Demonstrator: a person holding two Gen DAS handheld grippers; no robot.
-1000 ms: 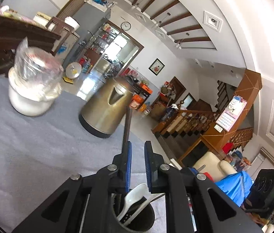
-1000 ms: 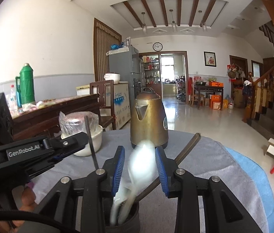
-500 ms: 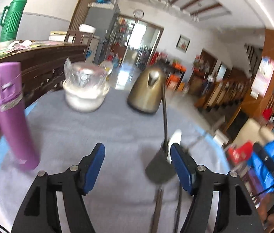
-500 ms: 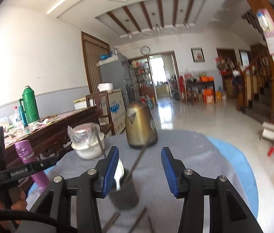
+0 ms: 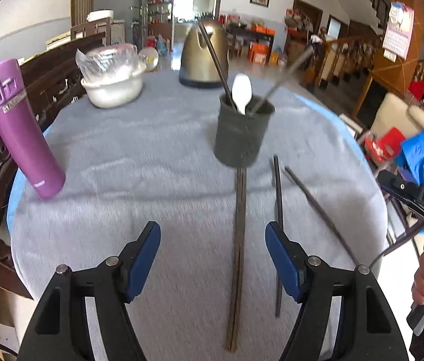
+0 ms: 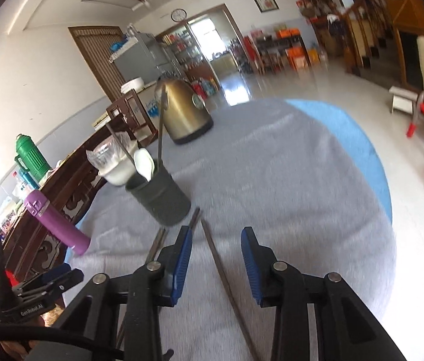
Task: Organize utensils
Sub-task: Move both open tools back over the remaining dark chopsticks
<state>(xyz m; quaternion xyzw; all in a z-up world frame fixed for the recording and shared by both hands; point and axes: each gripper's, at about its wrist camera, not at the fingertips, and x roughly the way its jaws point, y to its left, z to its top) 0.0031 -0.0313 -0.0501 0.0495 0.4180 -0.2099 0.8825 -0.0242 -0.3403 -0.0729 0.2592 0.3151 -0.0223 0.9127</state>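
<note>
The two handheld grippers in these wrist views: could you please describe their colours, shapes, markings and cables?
The left gripper and right gripper are alike: black angular plastic linkages with silver pivot pins, ending in flat blue finger pads. From outside, the left one's body reads "GenRobot.AI" in white, with a black cable beside it. The right one's body reads "DAS", above a black pistol handle with a pale trigger.

left gripper (image 5: pixel 212 260) open, right gripper (image 6: pixel 216 260) open

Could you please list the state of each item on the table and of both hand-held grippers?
Left hand-held gripper: open, empty, jaws just opened.
Right hand-held gripper: open, empty, jaws just closing.
Utensil cup: upright, holding a white spoon and chopsticks.
Loose chopsticks: flat on the cloth.
Kettle: upright, lid shut.
Purple bottle: standing, capped.
White bowl: plastic-covered.
</note>
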